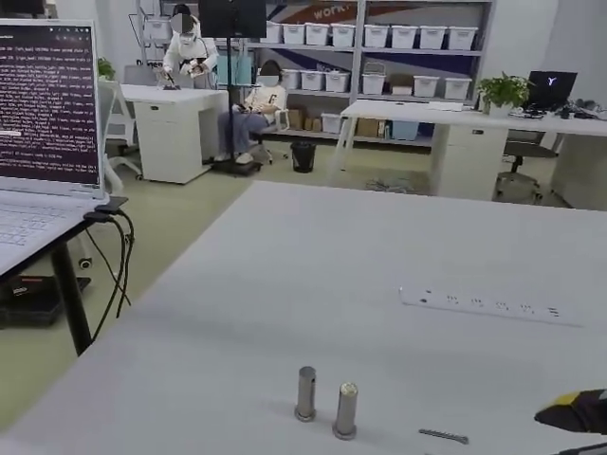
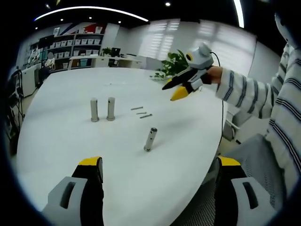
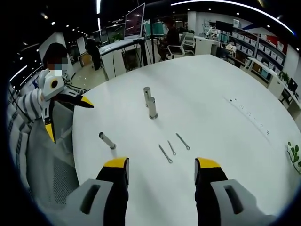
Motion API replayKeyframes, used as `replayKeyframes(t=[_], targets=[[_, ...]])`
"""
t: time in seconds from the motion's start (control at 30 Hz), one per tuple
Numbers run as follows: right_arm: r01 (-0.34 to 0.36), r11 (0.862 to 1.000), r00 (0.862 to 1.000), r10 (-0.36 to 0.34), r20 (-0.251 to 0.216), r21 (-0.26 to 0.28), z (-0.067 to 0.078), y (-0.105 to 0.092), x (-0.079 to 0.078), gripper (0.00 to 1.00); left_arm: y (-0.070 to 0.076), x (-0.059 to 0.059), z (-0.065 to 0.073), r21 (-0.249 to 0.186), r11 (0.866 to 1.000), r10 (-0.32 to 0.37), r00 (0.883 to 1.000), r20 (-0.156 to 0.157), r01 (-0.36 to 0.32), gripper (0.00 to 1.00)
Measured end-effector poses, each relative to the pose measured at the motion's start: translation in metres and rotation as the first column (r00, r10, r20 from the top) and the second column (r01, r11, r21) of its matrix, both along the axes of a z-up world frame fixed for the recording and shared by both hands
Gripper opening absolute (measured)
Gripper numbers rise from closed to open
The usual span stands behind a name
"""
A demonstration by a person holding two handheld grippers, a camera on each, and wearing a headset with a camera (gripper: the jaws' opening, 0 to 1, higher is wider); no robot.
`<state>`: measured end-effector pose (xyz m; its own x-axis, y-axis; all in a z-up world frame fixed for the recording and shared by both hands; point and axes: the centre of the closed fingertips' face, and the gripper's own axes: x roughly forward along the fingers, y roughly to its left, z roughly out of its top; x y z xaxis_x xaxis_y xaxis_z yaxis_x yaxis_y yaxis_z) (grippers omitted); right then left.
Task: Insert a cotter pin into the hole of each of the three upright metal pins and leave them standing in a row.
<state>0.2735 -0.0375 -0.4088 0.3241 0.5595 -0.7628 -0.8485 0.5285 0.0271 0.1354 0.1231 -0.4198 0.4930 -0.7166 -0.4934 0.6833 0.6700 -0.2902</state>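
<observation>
My left claw (image 2: 159,162) and right claw (image 3: 162,165) gape empty at the table (image 2: 61,141) edge; a metal pin (image 2: 150,139) lies toppled nearby.

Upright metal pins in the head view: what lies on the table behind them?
Behind the two upright metal pins is bare white table, with a white power strip farther back to the right. The pins hide only a sliver of tabletop.
</observation>
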Motion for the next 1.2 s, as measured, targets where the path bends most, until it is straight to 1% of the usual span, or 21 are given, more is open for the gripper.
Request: replayKeyframes(t=[0.07, 0.13, 0.17, 0.2, 0.23, 0.3, 0.37, 0.4, 0.47, 0.53, 0.57, 0.63, 0.67, 0.73, 0.8, 0.9, 1.0, 1.1, 1.2], targets=[[-0.016, 1.000, 1.000, 0.016, 0.003, 0.001, -0.002, 0.004, 0.003, 0.48, 0.000, -0.001, -0.001, 0.006, 1.000, -0.002, 1.000, 0.000, 0.002, 0.99], [-0.029, 1.000, 1.000, 0.029, -0.006, 0.012, -0.004, 0.009, 0.004, 0.45, 0.000, -0.001, -0.001, 0.006, 1.000, -0.002, 1.000, 0.001, 0.002, 0.99], [-0.042, 0.998, 0.999, 0.043, -0.016, 0.048, -0.003, 0.016, 0.005, 0.38, 0.000, -0.001, 0.000, 0.001, 1.000, 0.000, 1.000, -0.001, 0.000, 0.99], [-0.048, 0.996, 0.998, 0.050, -0.025, 0.069, -0.003, 0.020, 0.005, 0.33, -0.001, -0.001, 0.000, -0.006, 1.000, 0.006, 1.000, -0.005, -0.006, 0.99], [-0.042, 0.995, 0.999, 0.045, -0.030, 0.088, -0.003, 0.023, 0.009, 0.29, 0.000, -0.001, 0.000, -0.010, 1.000, 0.009, 1.000, -0.005, -0.009, 0.99], [-0.044, 0.995, 0.998, 0.047, -0.035, 0.091, -0.006, 0.026, 0.015, 0.25, -0.001, -0.001, 0.001, -0.007, 1.000, 0.005, 1.000, 0.000, -0.005, 0.99], [-0.059, 0.996, 0.997, 0.063, -0.042, 0.073, -0.011, 0.027, 0.018, 0.24, 0.000, -0.001, 0.001, -0.007, 1.000, 0.005, 1.000, -0.001, -0.005, 0.99], [-0.076, 0.996, 0.996, 0.078, -0.045, 0.044, -0.016, 0.025, 0.019, 0.24, 0.000, -0.001, 0.002, -0.009, 1.000, 0.005, 1.000, 0.000, -0.005, 0.99], [-0.091, 0.996, 0.995, 0.093, -0.047, 0.024, -0.022, 0.026, 0.022, 0.21, 0.000, -0.001, 0.002, -0.010, 1.000, 0.007, 1.000, 0.003, -0.007, 0.99], [-0.097, 0.995, 0.993, 0.098, -0.058, 0.020, -0.026, 0.026, 0.023, 0.20, 0.000, -0.001, 0.003, -0.010, 1.000, 0.008, 1.000, 0.002, -0.008, 0.99], [-0.098, 0.995, 0.993, 0.099, -0.056, 0.021, -0.029, 0.026, 0.025, 0.19, 0.000, -0.001, 0.003, -0.009, 1.000, 0.008, 1.000, 0.002, -0.008, 0.99], [-0.100, 0.995, 0.994, 0.101, -0.052, 0.019, -0.032, 0.025, 0.030, 0.13, 0.000, -0.002, 0.004, -0.007, 1.000, 0.007, 1.000, 0.001, -0.007, 0.99], [-0.104, 0.994, 0.993, 0.105, -0.057, 0.018, -0.035, 0.025, 0.032, 0.12, -0.001, -0.003, 0.004, -0.007, 1.000, 0.005, 1.000, 0.001, -0.005, 0.99], [-0.109, 0.994, 0.992, 0.110, -0.067, 0.010, -0.038, 0.025, 0.034, 0.13, -0.001, -0.003, 0.008, -0.011, 1.000, 0.004, 1.000, 0.007, -0.004, 0.99], [-0.120, 0.993, 0.991, 0.120, -0.065, -0.002, -0.042, 0.025, 0.037, 0.12, -0.001, -0.003, 0.010, -0.014, 1.000, 0.006, 1.000, 0.010, -0.006, 0.99], [-0.131, 0.991, 0.989, 0.129, -0.074, -0.021, -0.048, 0.025, 0.040, 0.11, -0.001, -0.001, 0.013, -0.015, 1.000, 0.011, 1.000, 0.018, -0.010, 0.99], [-0.146, 0.989, 0.985, 0.142, -0.094, -0.038, -0.056, 0.025, 0.040, 0.08, 0.000, 0.000, 0.014, -0.014, 1.000, 0.014, 1.000, 0.021, -0.014, 0.99], [-0.155, 0.986, 0.983, 0.147, -0.107, -0.066, -0.064, 0.024, 0.042, 0.08, 0.000, 0.001, 0.014, -0.012, 1.000, 0.013, 1.000, 0.024, -0.013, 0.97], [-0.167, 0.983, 0.980, 0.157, -0.119, -0.080, -0.069, 0.024, 0.043, 0.08, 0.000, 0.001, 0.014, -0.012, 1.000, 0.015, 1.000, 0.024, -0.015, 0.97]])
